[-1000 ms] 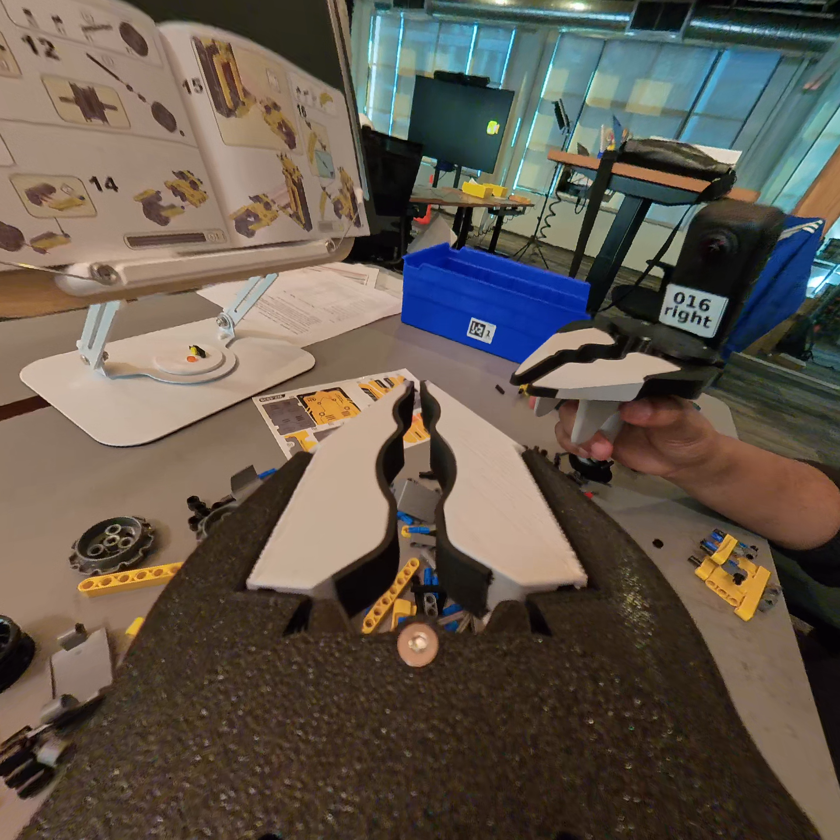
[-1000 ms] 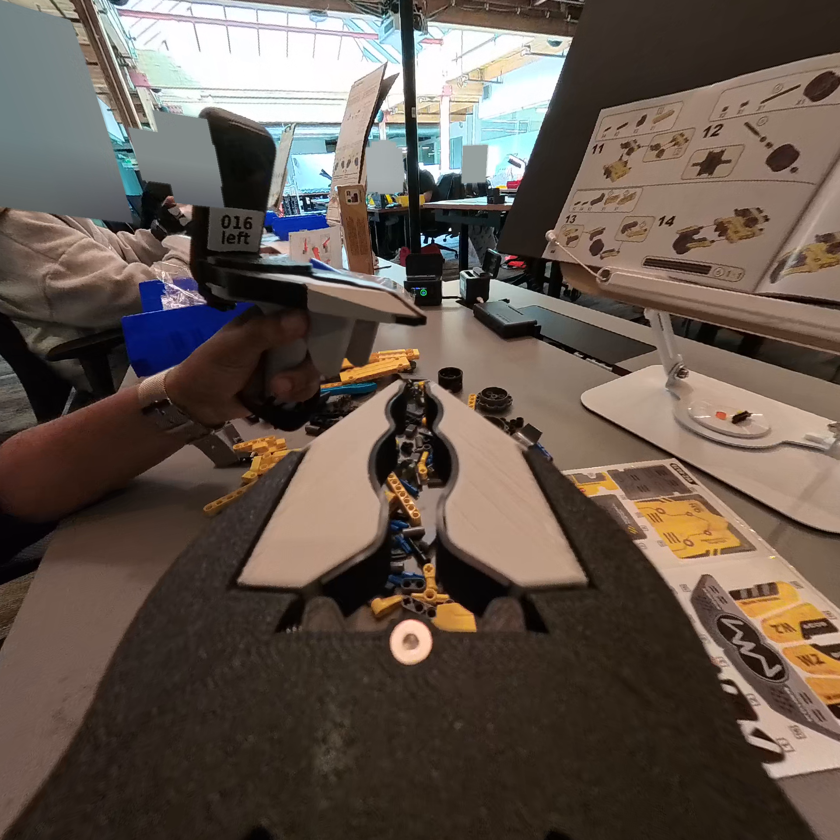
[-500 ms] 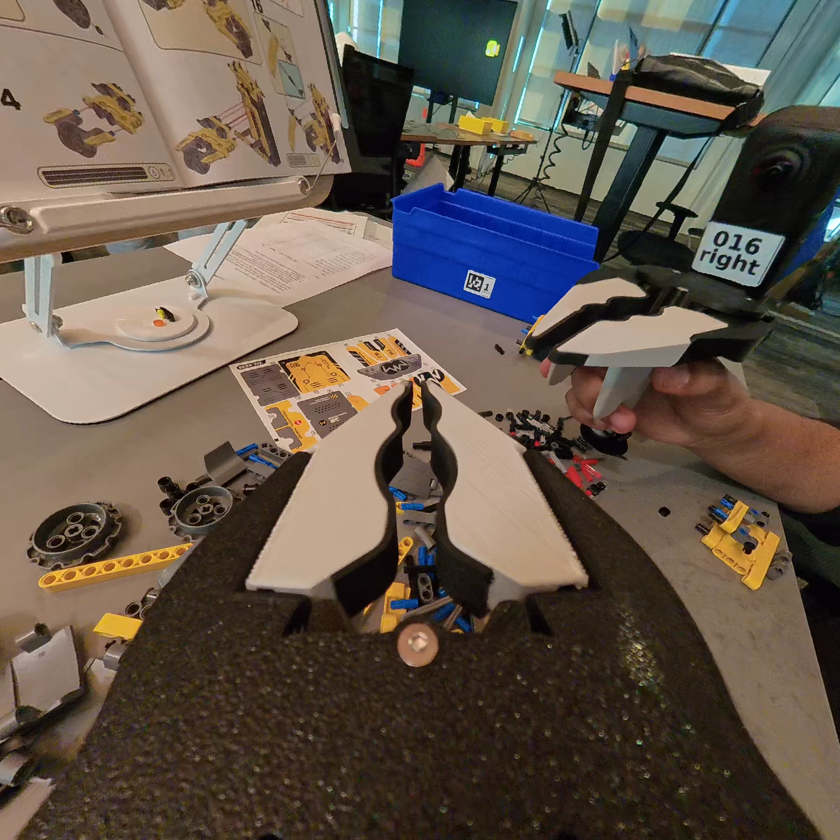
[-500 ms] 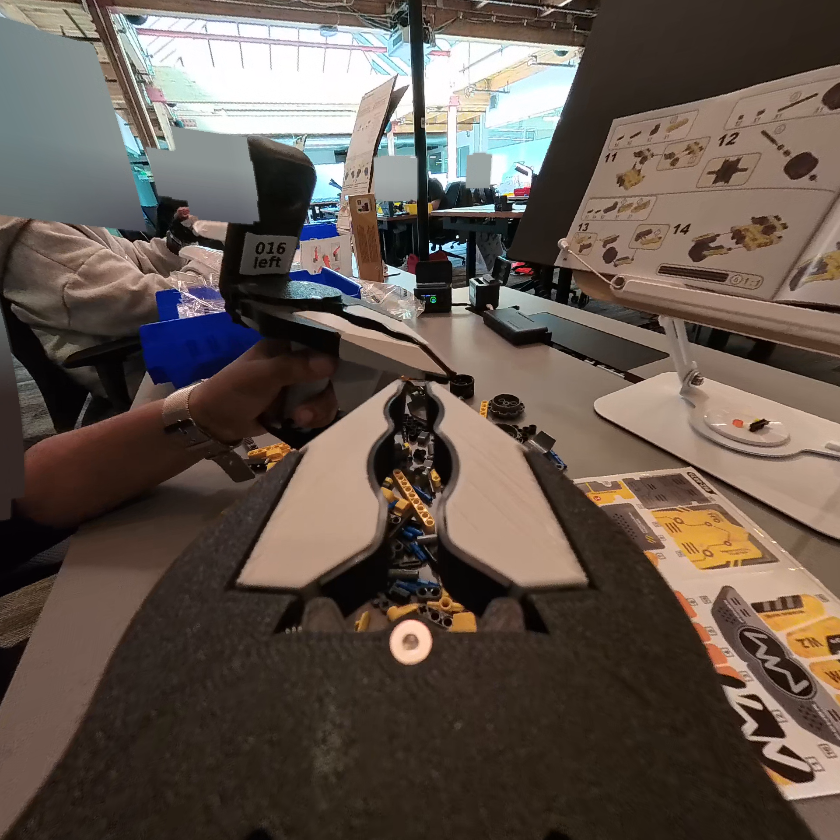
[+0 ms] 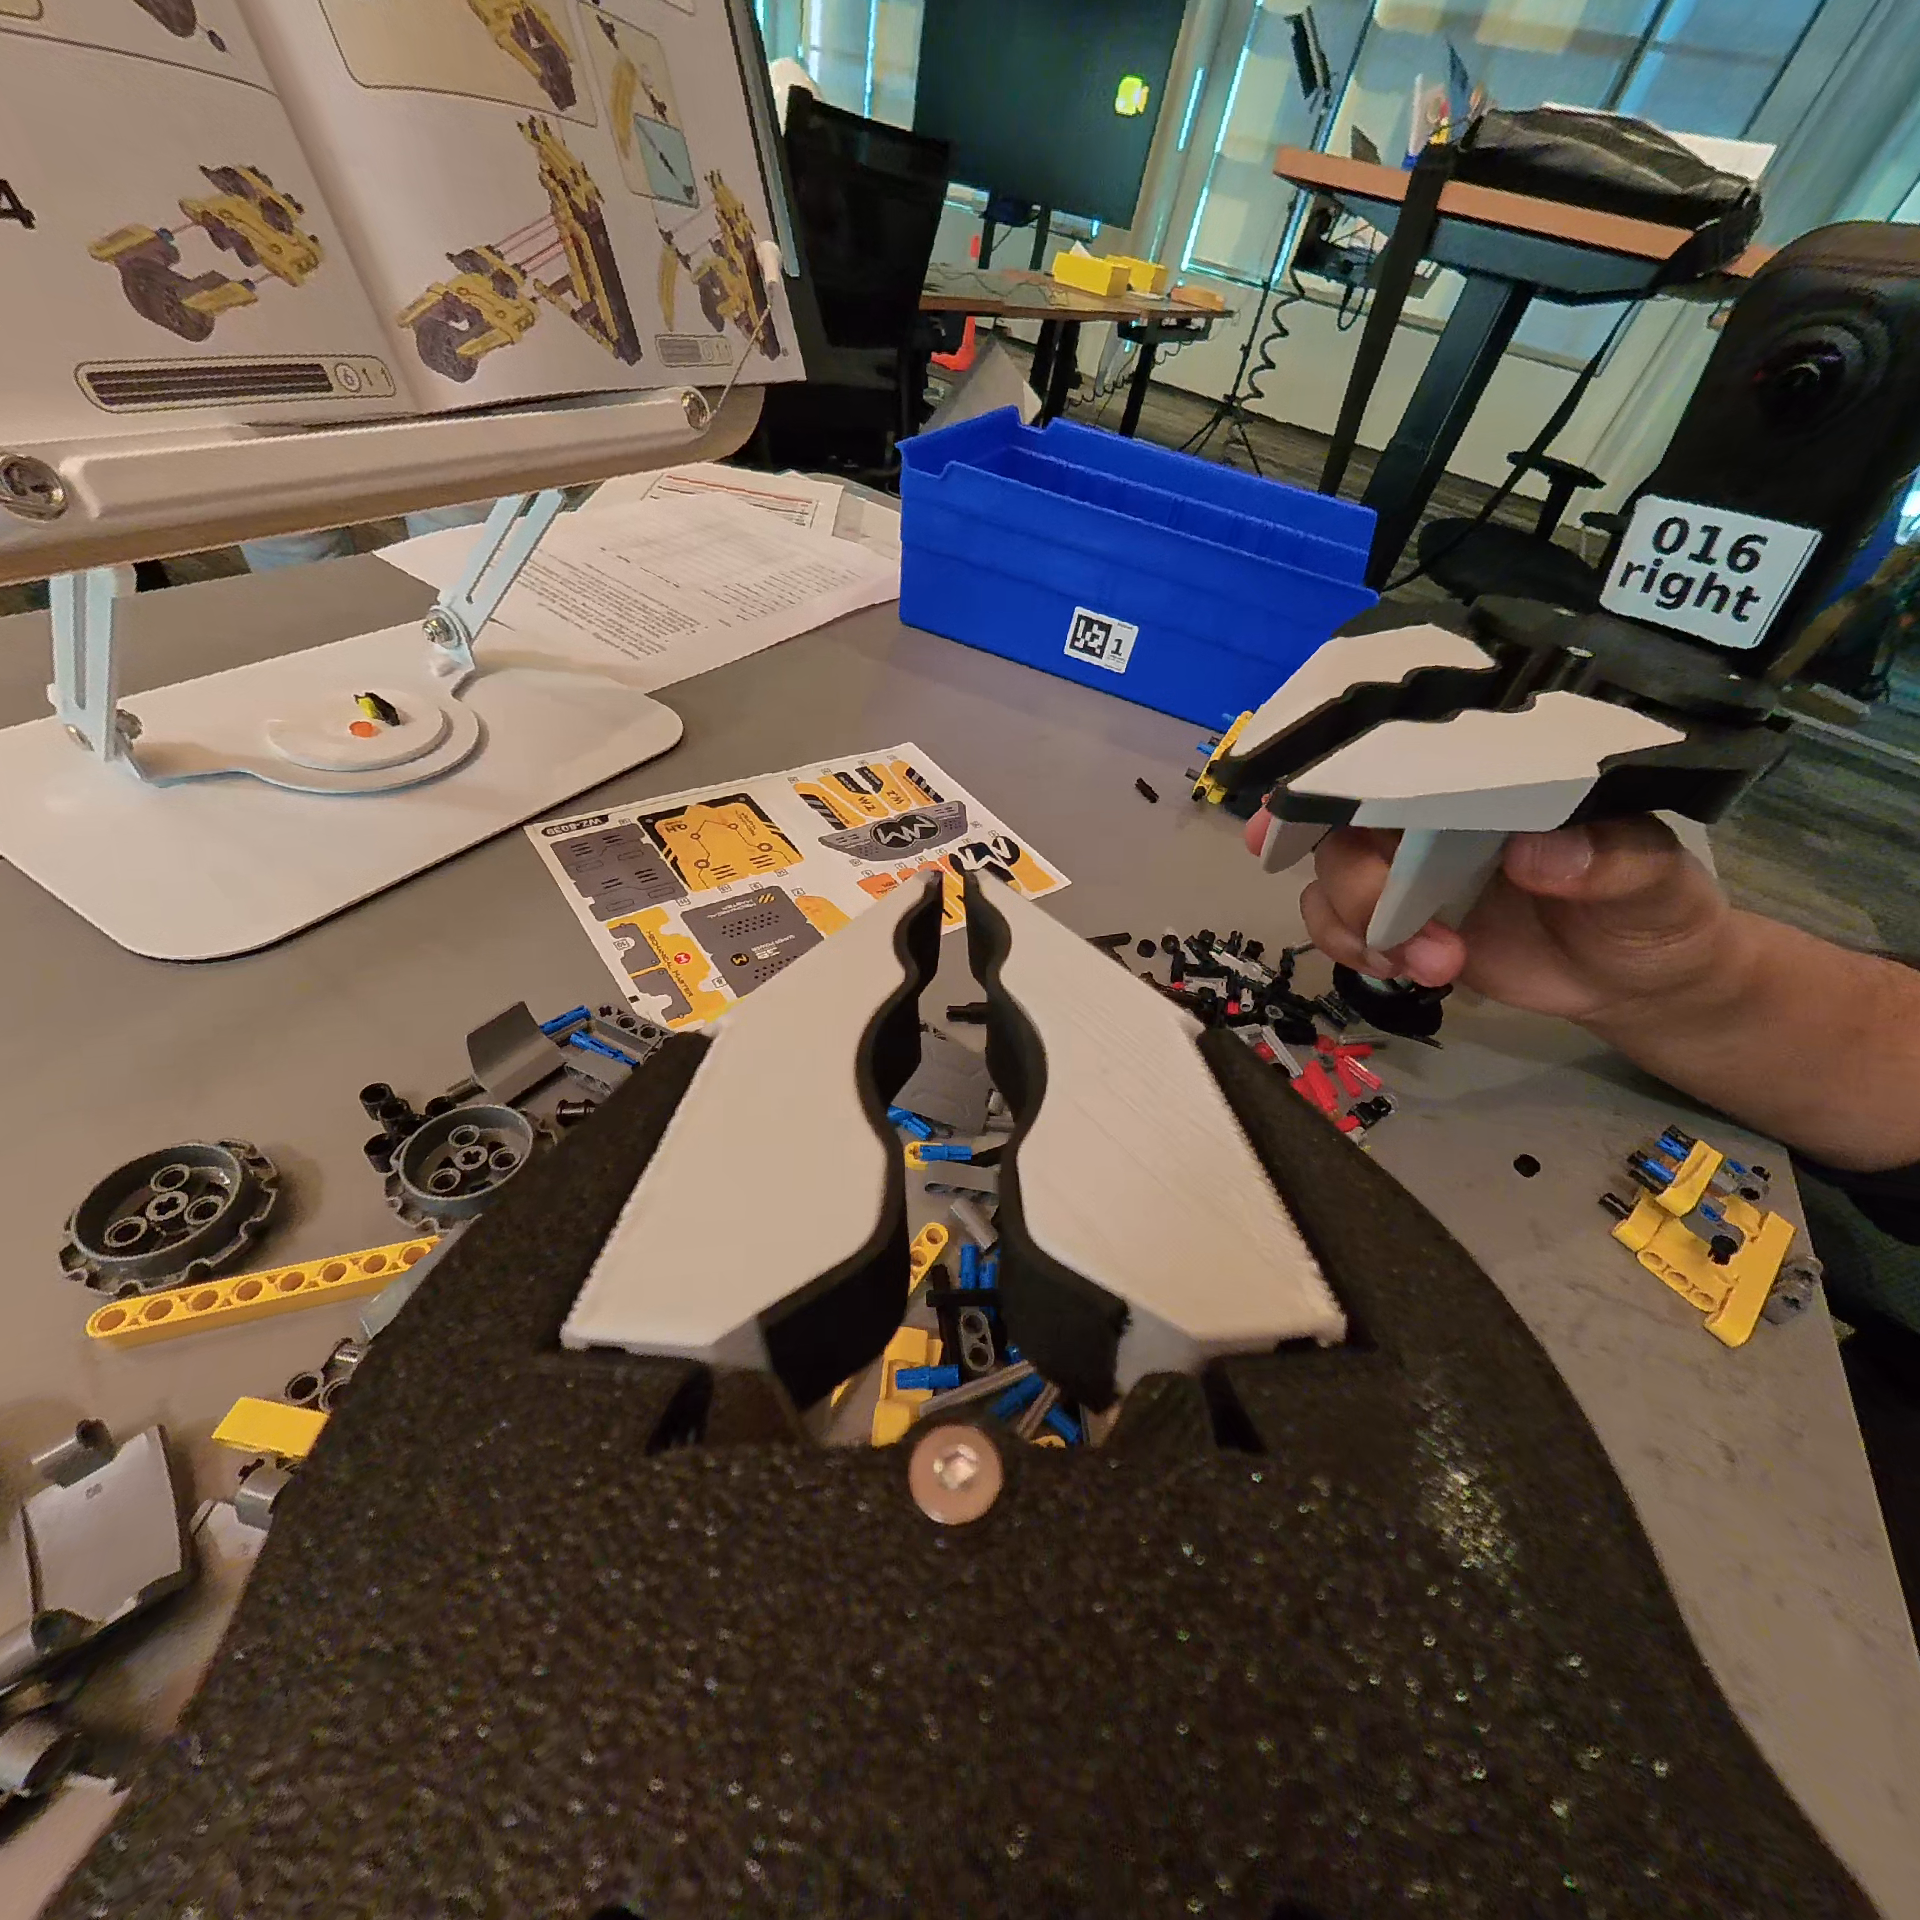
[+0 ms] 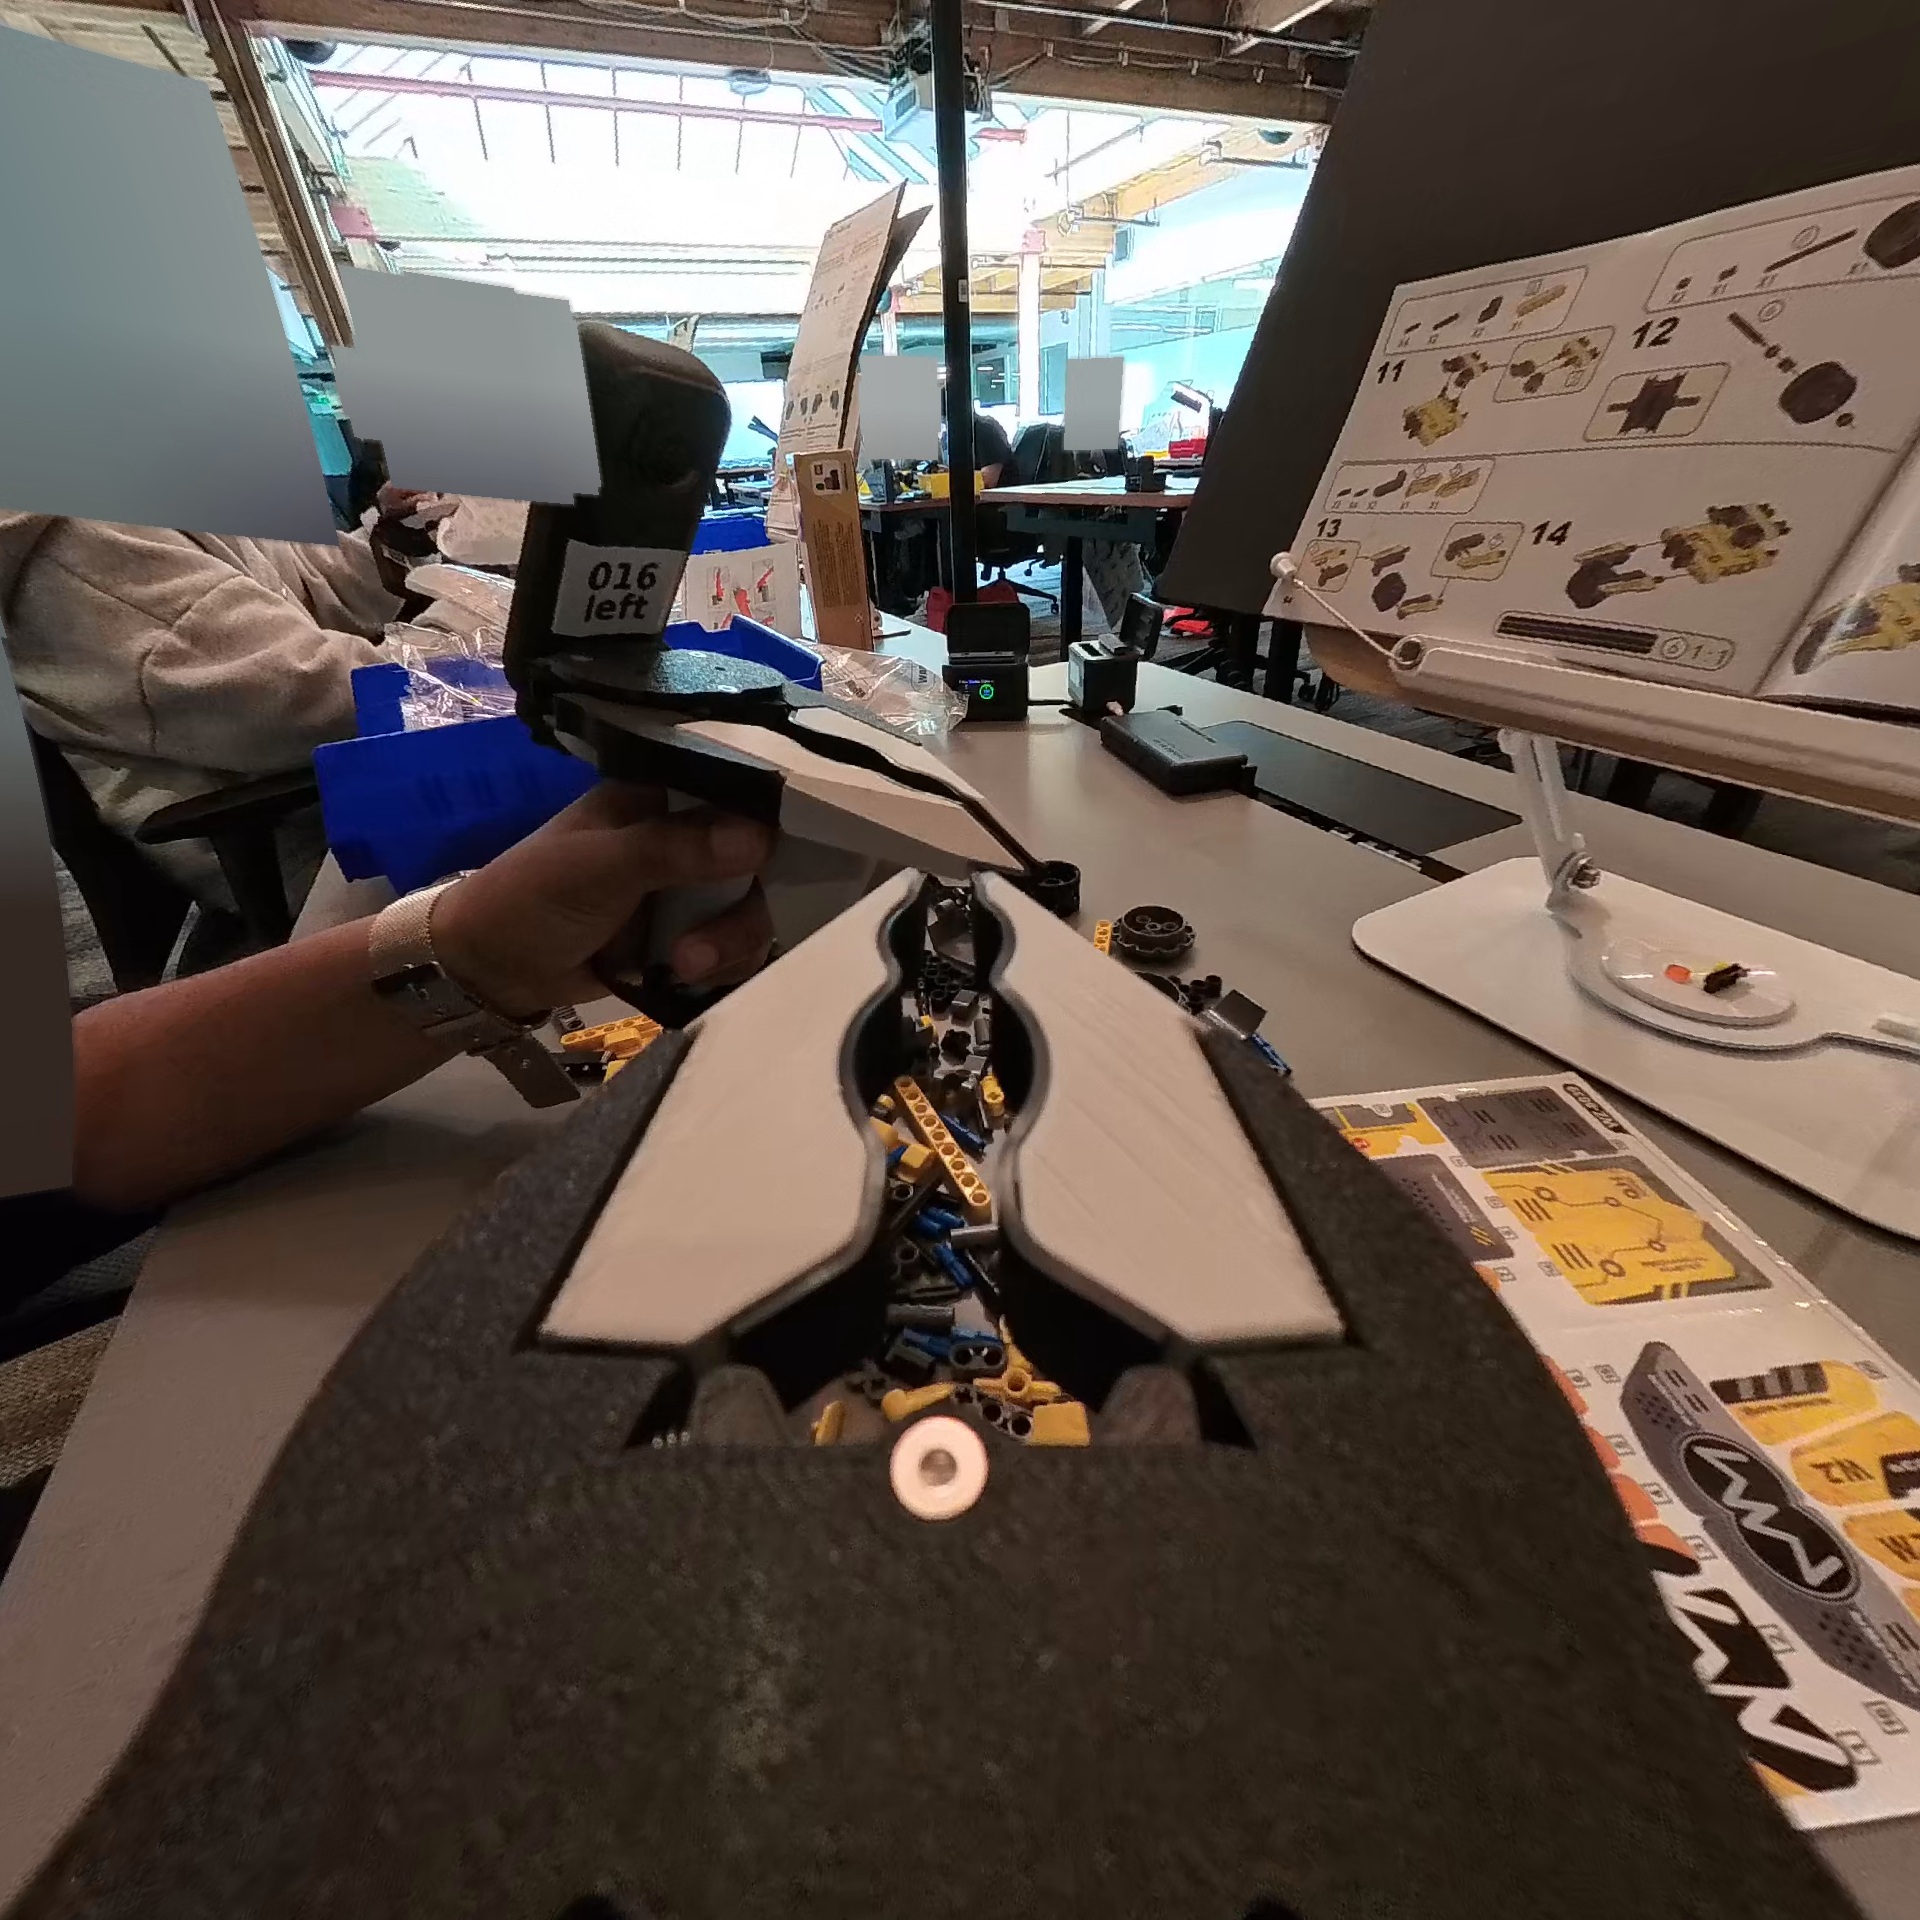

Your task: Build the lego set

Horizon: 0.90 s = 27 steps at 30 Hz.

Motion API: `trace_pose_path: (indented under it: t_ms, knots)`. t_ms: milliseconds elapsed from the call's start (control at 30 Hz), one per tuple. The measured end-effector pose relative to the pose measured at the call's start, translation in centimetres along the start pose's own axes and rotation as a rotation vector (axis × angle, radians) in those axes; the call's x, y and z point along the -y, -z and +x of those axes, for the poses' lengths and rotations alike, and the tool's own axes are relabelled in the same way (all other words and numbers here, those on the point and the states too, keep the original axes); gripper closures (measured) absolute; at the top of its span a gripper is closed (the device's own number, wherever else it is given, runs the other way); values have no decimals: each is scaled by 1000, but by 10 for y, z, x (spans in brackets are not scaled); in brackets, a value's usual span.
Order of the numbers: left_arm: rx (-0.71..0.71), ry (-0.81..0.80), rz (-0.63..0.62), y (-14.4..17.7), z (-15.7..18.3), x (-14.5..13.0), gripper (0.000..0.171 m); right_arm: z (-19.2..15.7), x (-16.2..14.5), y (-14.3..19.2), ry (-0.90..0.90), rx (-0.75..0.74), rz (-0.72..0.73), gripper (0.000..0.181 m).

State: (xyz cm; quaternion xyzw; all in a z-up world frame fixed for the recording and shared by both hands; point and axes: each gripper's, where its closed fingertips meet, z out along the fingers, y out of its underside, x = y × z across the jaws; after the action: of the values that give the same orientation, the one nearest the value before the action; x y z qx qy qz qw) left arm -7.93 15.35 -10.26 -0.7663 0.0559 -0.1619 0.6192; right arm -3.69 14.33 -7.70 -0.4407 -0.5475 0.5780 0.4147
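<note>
My left gripper (image 5: 951,885) hovers shut and empty over a pile of small blue, yellow and grey building pieces (image 5: 956,1174), its tips above the near edge of a sticker sheet (image 5: 790,873). My right gripper (image 6: 948,883) is also shut and empty above the same pile (image 6: 935,1143). Each is held in a hand. The right gripper shows in the left wrist view (image 5: 1252,784), raised above black and red pins (image 5: 1247,977). The left gripper shows in the right wrist view (image 6: 1034,864), its tips close to a black ring (image 6: 1060,883).
An open instruction booklet (image 5: 364,208) rests on a white stand (image 5: 312,790) at the back. A blue bin (image 5: 1132,561), grey sprocket wheels (image 5: 166,1210), a yellow beam (image 5: 260,1288) and a yellow sub-assembly (image 5: 1704,1247) lie around. A seated person (image 6: 187,644) is beyond the table. Spacing between my two grippers at the tips: around 5 centimeters. The right gripper is farther from the yellow beam (image 5: 260,1288), some 25 centimeters, than the left, some 20 centimeters.
My left gripper has tilted down and come lower towards the pile, nearer the right gripper's tips. The right gripper has moved slightly forward over the pile. Both stayed shut.
</note>
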Motion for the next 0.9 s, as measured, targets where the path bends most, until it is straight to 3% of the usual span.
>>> trace_pose_path:
  t_ms: [700, 900]
  knots:
    - [-4, 5, -15, 4, -1, 1, 168, -1, 0, 0, 2, 5, 0, 174]
    - [13, -88, -139, 9, -4, -11, 164, -1, 0, 0, 3, 5, -2, 173]
